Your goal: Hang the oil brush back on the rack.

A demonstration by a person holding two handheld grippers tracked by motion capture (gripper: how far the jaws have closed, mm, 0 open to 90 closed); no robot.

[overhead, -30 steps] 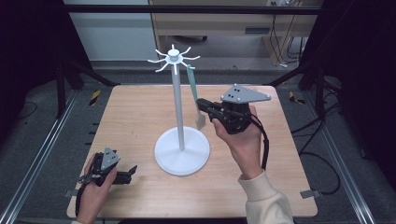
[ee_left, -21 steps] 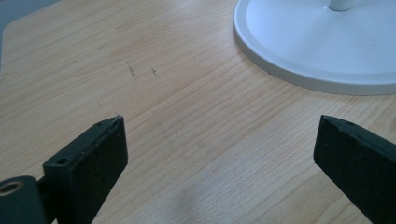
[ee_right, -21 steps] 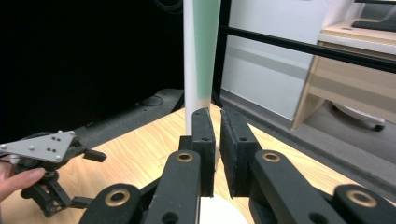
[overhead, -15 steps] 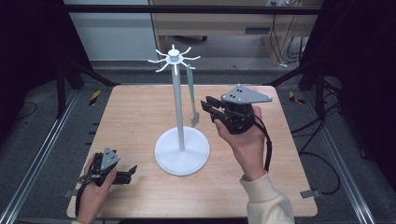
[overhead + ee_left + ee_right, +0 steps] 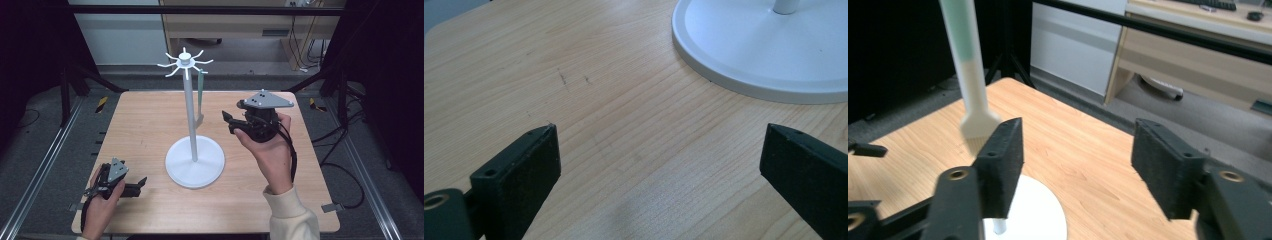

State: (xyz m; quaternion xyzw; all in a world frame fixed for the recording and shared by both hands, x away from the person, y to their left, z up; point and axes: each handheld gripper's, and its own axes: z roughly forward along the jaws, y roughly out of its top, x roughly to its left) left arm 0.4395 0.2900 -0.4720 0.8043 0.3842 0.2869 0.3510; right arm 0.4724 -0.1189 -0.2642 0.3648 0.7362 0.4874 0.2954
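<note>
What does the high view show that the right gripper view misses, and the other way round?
High view alone: the person's two hands, the left hand-held gripper low on the table, and the stand's hooked top, where the brush hangs.

Right gripper view alone: a close look along the right hand-held gripper, its jaws apart with nothing between, just opened, and the bristle end close by.

Both: brush, wooden table, the stand's white base.

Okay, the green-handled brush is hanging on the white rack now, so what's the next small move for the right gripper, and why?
Probably draw the right gripper back from the white hook rack. Its jaws have just been opening, nothing is between them, and the green-handled brush hangs freely from a hook, apart from the pads.
</note>
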